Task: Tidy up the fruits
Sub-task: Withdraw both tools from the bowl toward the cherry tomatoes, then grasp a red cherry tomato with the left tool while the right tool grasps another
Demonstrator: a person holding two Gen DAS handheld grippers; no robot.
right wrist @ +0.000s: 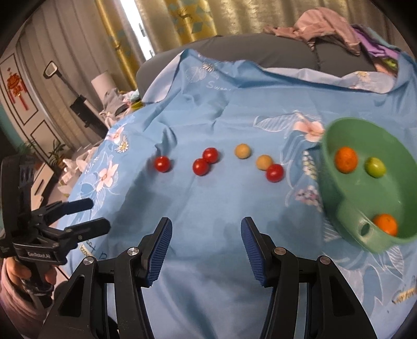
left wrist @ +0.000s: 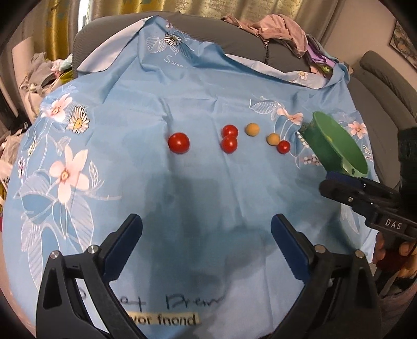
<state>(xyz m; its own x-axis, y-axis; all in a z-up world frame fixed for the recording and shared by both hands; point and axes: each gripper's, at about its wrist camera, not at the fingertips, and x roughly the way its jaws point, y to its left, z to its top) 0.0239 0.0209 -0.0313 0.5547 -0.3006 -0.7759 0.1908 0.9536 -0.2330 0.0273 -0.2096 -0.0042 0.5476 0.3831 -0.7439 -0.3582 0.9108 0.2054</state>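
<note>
Several red cherry tomatoes [left wrist: 178, 143] [right wrist: 162, 163] and two tan round fruits [left wrist: 252, 129] [right wrist: 242, 151] lie in a row on the blue floral cloth [left wrist: 208, 198]. A green bowl [left wrist: 336, 140] [right wrist: 346, 208] stands at the right, holding two orange fruits [right wrist: 346, 159] and a green one [right wrist: 374, 167]. My left gripper [left wrist: 207, 234] is open and empty, well short of the row; it also shows at the left of the right wrist view [right wrist: 96, 216]. My right gripper [right wrist: 206, 234] is open and empty, left of the bowl, and shows in the left wrist view [left wrist: 332, 182] beside the bowl's rim.
The cloth covers a grey sofa [left wrist: 234, 44] with a heap of pink and purple clothes [right wrist: 328, 26] at the back right. More laundry [left wrist: 44, 70] lies off the left edge. Curtains [right wrist: 182, 20] hang behind.
</note>
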